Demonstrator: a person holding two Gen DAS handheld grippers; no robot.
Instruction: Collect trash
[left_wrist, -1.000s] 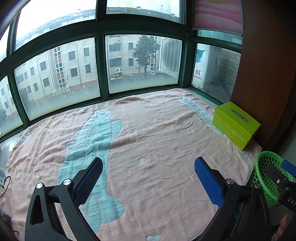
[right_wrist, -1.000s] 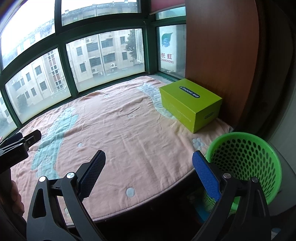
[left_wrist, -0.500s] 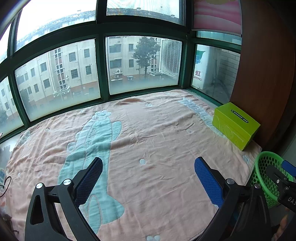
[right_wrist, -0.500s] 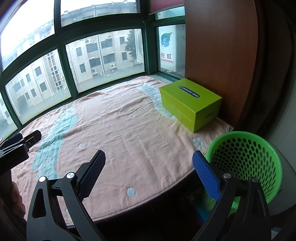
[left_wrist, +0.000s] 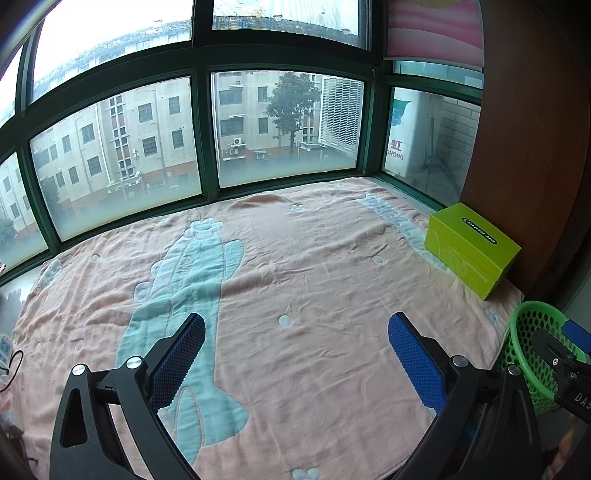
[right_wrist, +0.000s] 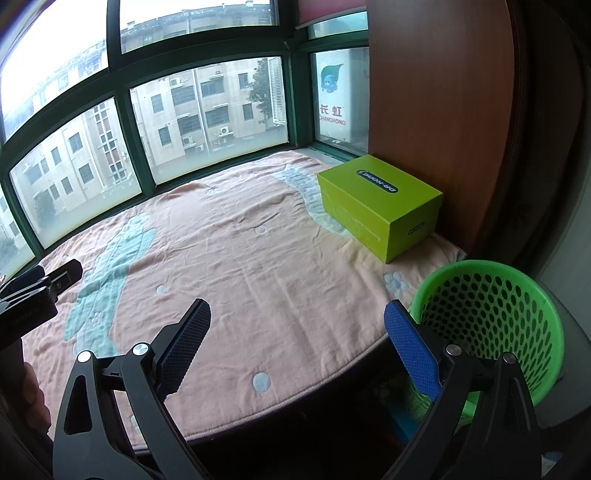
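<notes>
Here, the left gripper (left_wrist: 295, 354) is held with its jaws spread wide and nothing between them, above the near part of a pink blanket (left_wrist: 314, 280). The right gripper (right_wrist: 297, 339) is likewise held wide apart and empty, over the blanket's near right edge. The green perforated basket (right_wrist: 487, 317) is seen just beside the right gripper's right finger, below the level of the blanket's edge; in the left wrist view the same basket (left_wrist: 532, 354) lies at the far right, well apart from the left gripper. A lime-green box (right_wrist: 380, 206) is set on the right side of the blanket, beyond the basket and close against a brown wooden panel (right_wrist: 443, 110); in the left wrist view the box (left_wrist: 472, 247) appears to the far right of the left gripper. No loose trash can be made out on the blanket. The blanket is printed with a pale blue figure (left_wrist: 188, 295) and small light dots, and is lightly wrinkled. The surface is bounded on its far side by a curved row of green-framed windows (left_wrist: 203, 140), through which apartment buildings are seen.
</notes>
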